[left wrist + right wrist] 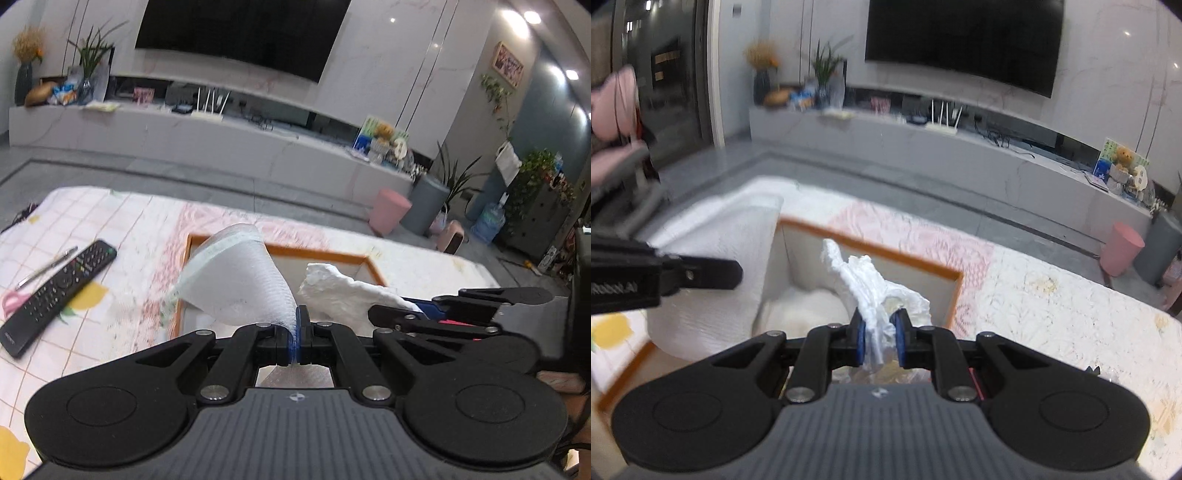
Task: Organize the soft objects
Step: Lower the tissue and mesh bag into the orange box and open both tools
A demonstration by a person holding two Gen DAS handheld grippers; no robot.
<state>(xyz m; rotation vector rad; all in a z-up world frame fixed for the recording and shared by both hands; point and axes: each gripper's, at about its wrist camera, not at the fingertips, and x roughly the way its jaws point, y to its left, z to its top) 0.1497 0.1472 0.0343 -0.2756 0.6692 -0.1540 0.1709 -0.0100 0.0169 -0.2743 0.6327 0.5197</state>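
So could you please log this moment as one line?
left tool: shut on white cloth | right tool: shut on crumpled tissue | both over orange-rimmed box

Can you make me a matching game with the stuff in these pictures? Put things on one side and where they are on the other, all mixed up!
Things:
1. white cloth
2. crumpled white paper
3. remote control
4. pink bin

Places:
A. standing on the floor
B. lying on the tablecloth
C. pinched in the left tool
D. pinched in the right tool

Pairs: 1-C, 2-D, 3-B, 4-A
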